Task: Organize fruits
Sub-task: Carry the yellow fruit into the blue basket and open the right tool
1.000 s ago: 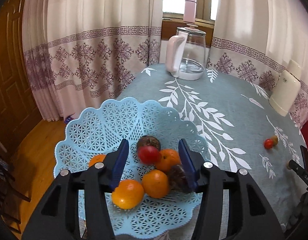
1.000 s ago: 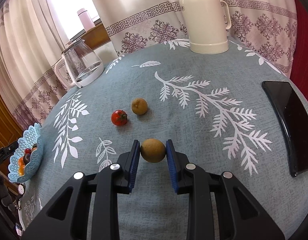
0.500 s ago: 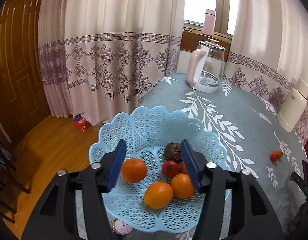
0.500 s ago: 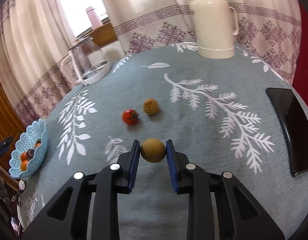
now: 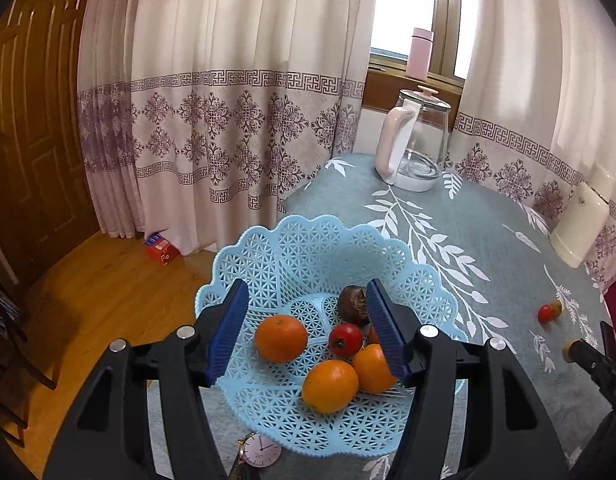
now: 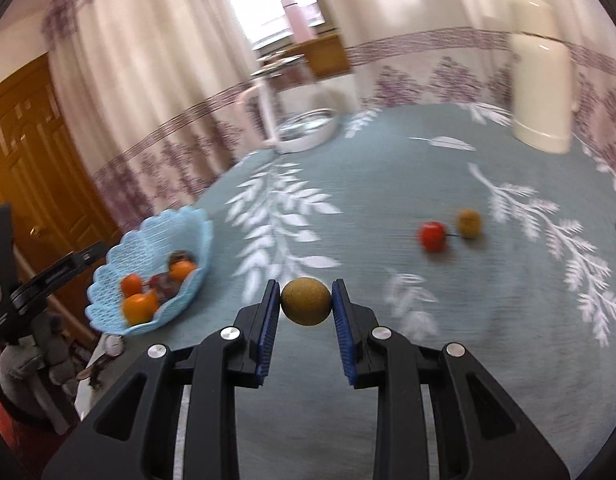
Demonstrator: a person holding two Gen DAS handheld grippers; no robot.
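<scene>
- My left gripper [image 5: 308, 334] hangs over the pale blue lattice plastic basket [image 5: 308, 240], fingers wide apart and empty, in the lower middle of its view.
- In the basket lie round oranges [image 5: 281, 338], a small red tomato [image 5: 345, 339] and a dark wrinkled fruit [image 5: 352, 300].
- My right gripper [image 6: 306, 306] has its fingers clamped on a round brown-green fruit [image 6: 306, 301] above the blue leaf-patterned desk [image 6: 367, 184], centre frame.
- Right of centre, a second red tomato [image 6: 432, 236] sits just beside a small brown fruit [image 6: 469, 223].
</scene>
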